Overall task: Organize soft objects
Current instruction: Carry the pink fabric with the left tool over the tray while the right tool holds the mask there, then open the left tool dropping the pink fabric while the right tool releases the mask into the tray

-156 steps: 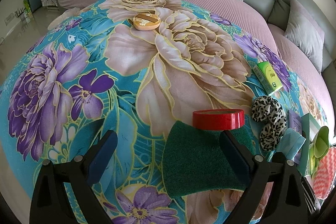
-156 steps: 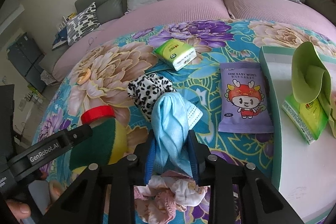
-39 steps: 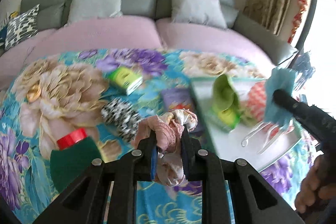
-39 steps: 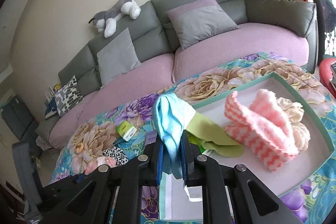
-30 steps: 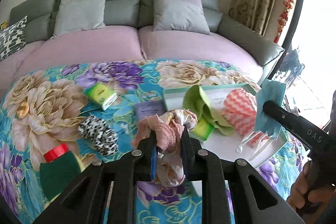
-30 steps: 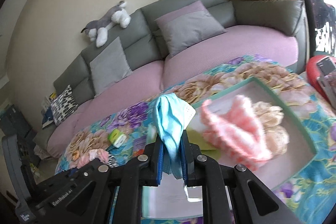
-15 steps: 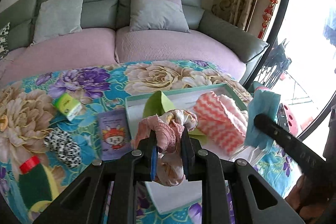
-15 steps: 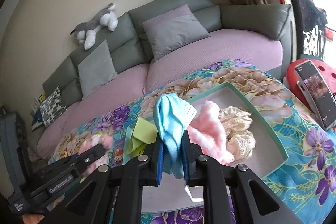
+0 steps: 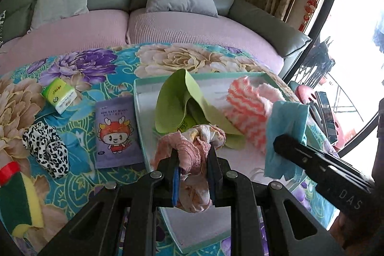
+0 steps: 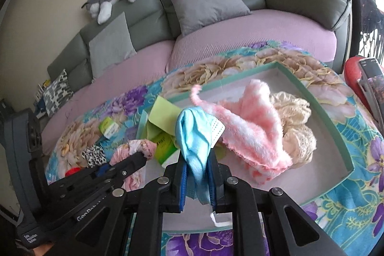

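Holding a bunched pink lacy cloth (image 9: 189,152) tight between its two black fingers, the left gripper (image 9: 193,174) hangs over the near edge of the shallow white tray with a green rim (image 9: 141,97). The right gripper (image 10: 198,172) is closed on a light blue face mask (image 10: 194,136), which droops between its fingers, above the same tray. Inside the tray lie a curled green foam sheet (image 9: 177,100), a fluffy pink and white striped towel (image 10: 252,126) and a cream lace cloth (image 10: 297,126). Left of the tray, on the flowery blue tablecloth (image 9: 115,59), sit a purple pack of baby wipes (image 9: 115,133), a green tissue pack (image 9: 60,95), a black and white spotted scrunchie (image 9: 45,148) and a green and yellow sponge (image 9: 19,203). A grey and pink sofa (image 9: 168,23) stands behind.
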Demonstrator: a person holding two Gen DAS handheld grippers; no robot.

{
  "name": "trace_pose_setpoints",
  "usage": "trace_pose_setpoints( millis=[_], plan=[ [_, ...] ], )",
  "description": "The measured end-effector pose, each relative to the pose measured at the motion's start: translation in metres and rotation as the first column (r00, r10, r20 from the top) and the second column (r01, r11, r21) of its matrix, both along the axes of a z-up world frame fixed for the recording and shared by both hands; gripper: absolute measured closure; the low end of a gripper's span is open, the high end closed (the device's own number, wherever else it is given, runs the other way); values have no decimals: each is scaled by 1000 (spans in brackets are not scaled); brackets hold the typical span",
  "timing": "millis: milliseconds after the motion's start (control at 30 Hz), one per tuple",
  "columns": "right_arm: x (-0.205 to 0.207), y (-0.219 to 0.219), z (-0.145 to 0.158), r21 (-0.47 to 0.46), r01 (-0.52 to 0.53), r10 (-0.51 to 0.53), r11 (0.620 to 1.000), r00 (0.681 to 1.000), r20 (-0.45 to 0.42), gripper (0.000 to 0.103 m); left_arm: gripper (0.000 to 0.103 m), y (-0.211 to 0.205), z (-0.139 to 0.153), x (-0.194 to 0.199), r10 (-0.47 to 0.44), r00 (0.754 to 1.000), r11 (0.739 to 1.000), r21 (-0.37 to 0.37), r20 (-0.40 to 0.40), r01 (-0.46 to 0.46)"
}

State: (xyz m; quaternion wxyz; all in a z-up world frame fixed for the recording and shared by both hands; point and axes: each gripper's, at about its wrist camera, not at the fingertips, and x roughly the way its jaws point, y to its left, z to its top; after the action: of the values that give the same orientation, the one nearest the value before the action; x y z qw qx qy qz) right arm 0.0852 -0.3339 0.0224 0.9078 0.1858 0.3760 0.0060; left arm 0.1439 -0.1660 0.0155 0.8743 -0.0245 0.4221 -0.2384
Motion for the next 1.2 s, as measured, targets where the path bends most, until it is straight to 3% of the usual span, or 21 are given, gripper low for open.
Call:
trace_pose_setpoints(
  millis=[633, 800, 1200],
  plan=[
    [14, 0, -31, -35, 10, -15, 999, 989, -146, 85, 82, -9, -25, 2, -32, 996, 999, 39, -80, 35],
    [14, 1, -30, -40, 11, -17, 999, 989, -146, 85, 81, -10, -26, 1, -35, 996, 998, 42, -84, 38],
    [12, 0, -22, -68, 30, -40, 997, 988, -147, 81, 53, -2, -19, 0, -16, 996, 1000, 7, -88, 17]
  ],
)
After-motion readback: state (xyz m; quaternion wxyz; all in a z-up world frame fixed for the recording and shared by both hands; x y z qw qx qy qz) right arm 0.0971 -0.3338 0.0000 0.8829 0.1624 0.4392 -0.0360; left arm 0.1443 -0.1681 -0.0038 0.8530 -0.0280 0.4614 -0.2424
